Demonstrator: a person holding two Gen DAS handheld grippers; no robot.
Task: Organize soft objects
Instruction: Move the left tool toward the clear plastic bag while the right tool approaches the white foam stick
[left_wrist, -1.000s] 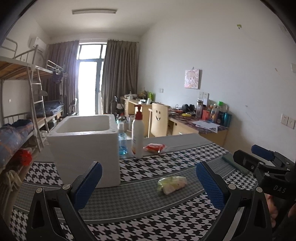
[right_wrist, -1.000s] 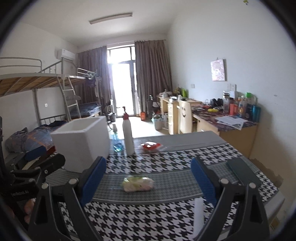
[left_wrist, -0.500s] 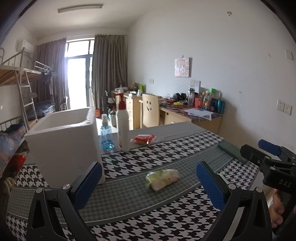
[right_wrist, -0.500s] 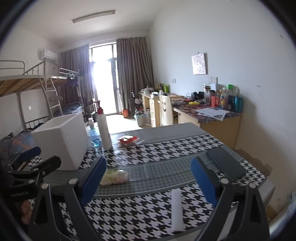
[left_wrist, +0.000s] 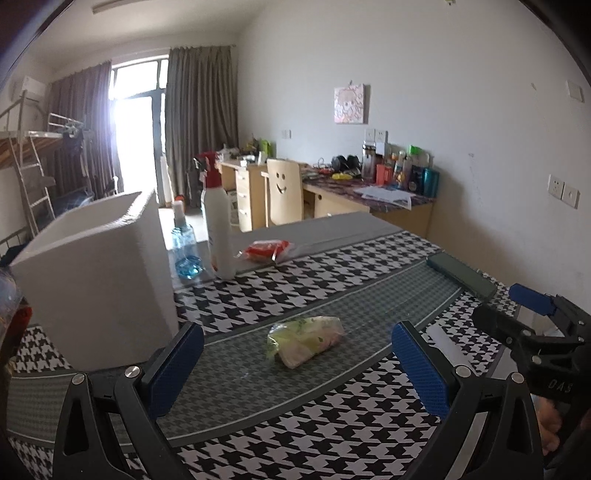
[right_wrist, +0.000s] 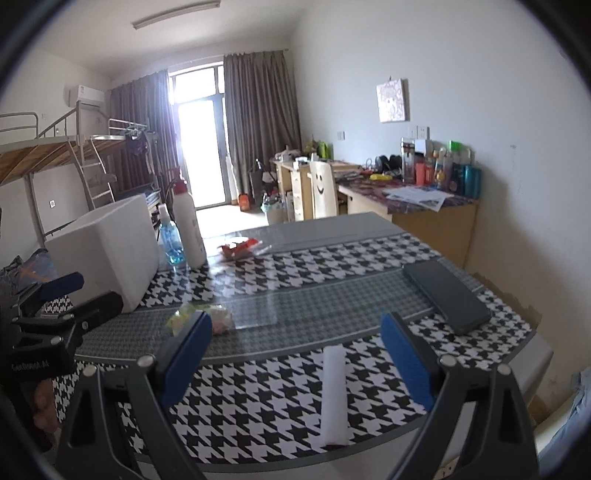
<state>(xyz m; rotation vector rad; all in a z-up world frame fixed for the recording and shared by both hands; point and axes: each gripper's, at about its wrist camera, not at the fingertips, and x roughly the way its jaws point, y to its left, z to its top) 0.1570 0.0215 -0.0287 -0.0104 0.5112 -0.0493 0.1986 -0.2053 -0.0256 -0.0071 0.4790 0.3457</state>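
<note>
A soft green-and-white packet (left_wrist: 304, 339) lies on the houndstooth table, just ahead of my open, empty left gripper (left_wrist: 297, 363); in the right wrist view it (right_wrist: 221, 319) peeks out behind the left finger. A white foam strip (right_wrist: 334, 395) lies between the fingers of my open, empty right gripper (right_wrist: 295, 360), near the table's front edge. A red soft packet (left_wrist: 267, 248) lies farther back, right of the bottles; it also shows in the right wrist view (right_wrist: 238, 249). A white foam box (left_wrist: 99, 277) stands open-topped at the left.
A white pump bottle (left_wrist: 218, 229) and a blue bottle (left_wrist: 183, 245) stand beside the box. A dark phone (right_wrist: 445, 295) lies at the right of the table. The right gripper (left_wrist: 546, 339) shows at the right edge of the left wrist view. Desks and a chair stand behind.
Both cameras have swung to the right. The box and green packet have drifted left in view. The white foam strip has come between the right gripper's fingers.
</note>
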